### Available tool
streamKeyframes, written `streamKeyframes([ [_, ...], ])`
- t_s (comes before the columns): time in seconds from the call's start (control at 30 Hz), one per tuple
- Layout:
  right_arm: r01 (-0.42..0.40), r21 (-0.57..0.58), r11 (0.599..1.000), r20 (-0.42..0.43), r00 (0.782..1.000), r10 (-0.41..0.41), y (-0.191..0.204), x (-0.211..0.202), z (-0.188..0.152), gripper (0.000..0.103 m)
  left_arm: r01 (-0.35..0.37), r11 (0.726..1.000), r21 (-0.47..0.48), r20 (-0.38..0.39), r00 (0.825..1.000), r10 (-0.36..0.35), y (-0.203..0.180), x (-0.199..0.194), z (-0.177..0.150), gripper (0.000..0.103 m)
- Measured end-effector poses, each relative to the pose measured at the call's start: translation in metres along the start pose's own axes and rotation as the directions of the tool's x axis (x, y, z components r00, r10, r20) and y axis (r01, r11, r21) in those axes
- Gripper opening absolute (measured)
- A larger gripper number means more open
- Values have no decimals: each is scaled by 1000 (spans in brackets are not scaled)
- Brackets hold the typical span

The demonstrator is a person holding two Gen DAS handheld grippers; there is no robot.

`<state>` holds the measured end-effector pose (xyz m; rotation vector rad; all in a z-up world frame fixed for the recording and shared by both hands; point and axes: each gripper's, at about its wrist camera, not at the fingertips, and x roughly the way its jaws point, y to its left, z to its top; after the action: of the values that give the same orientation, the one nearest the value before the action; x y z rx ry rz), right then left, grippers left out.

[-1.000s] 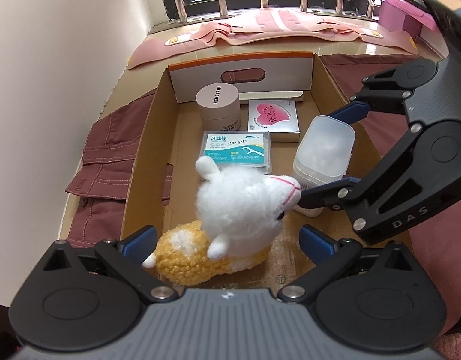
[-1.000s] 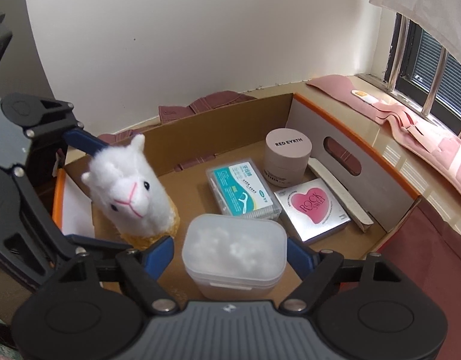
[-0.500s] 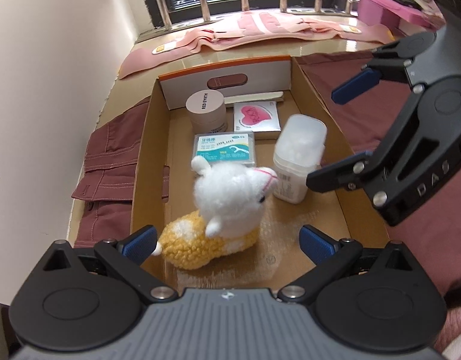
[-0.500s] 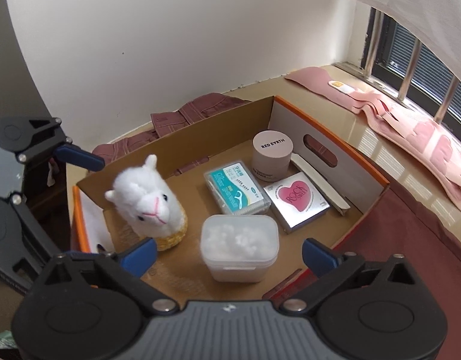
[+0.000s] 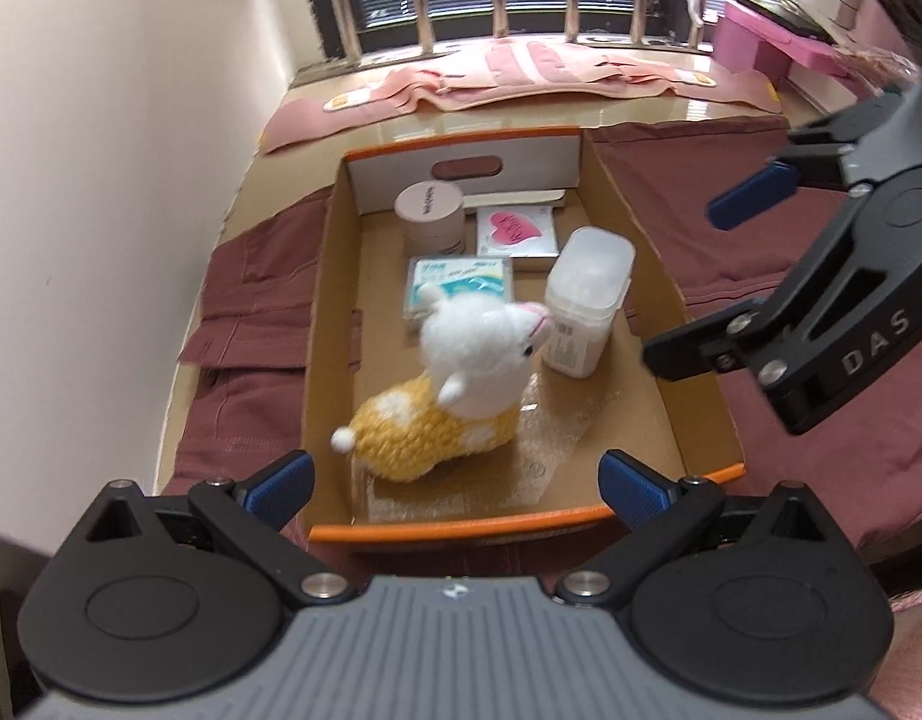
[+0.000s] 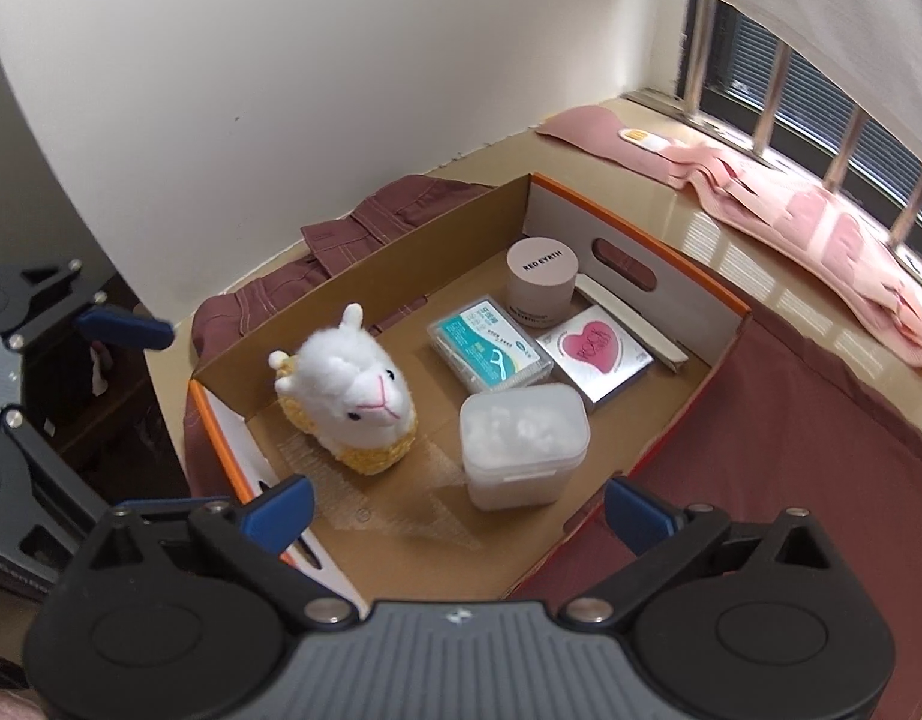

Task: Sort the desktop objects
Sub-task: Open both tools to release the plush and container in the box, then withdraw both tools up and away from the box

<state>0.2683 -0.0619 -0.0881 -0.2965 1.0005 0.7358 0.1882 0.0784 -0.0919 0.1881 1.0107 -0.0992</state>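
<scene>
A cardboard box [image 5: 658, 294] [image 6: 718, 312] with orange rims holds a white and yellow alpaca plush [image 5: 455, 378] [image 6: 353, 396], a clear tub of cotton [image 5: 586, 300] [image 6: 520, 444], a floss pick case [image 5: 458, 285] [image 6: 490, 351], a pink round jar [image 5: 431, 219] [image 6: 541, 282] and a heart-printed box [image 5: 514, 231] [image 6: 598, 354]. My left gripper [image 5: 455, 489] hangs open above the box's near rim, empty. My right gripper [image 6: 455, 507] is open and empty above the box's side; in the left wrist view the right gripper [image 5: 712, 282] sits to the box's right.
Maroon clothing [image 5: 251, 300] [image 6: 790, 450] lies under and around the box. Pink cloth pieces [image 5: 520, 72] [image 6: 790, 198] rest along the barred window sill. A white wall [image 5: 101, 180] stands close on the left. A pink box [image 5: 766, 48] sits far right.
Both grippers have pulled up and back out of the box. The plush and the cotton tub stay standing inside, free of the fingers.
</scene>
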Motion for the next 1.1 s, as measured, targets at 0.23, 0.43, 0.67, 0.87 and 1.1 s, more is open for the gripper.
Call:
streamKeyframes([
  [0.23, 48, 101, 994, -12, 999, -47, 12, -14, -4, 103, 10, 996, -87, -21, 1000, -12, 18, -10, -8, 103],
  [0.43, 84, 227, 970, -47, 996, -75, 16, -18, -9, 103, 9, 990, -138, -36, 999, -14, 31, -14, -10, 103],
  [0.67, 127, 315, 940, -70, 991, -111, 21, -22, -16, 103, 26, 970, -243, -52, 998, -40, 45, -15, -8, 103],
  [0.87, 136, 382, 914, -100, 989, -106, 28, -19, -20, 103, 16, 978, -210, -67, 997, -31, 40, -12, -5, 103],
  [1.1, 168, 435, 885, -107, 985, -135, 35, -21, -22, 103, 14, 980, -197, -84, 996, -31, 44, -6, -2, 103],
])
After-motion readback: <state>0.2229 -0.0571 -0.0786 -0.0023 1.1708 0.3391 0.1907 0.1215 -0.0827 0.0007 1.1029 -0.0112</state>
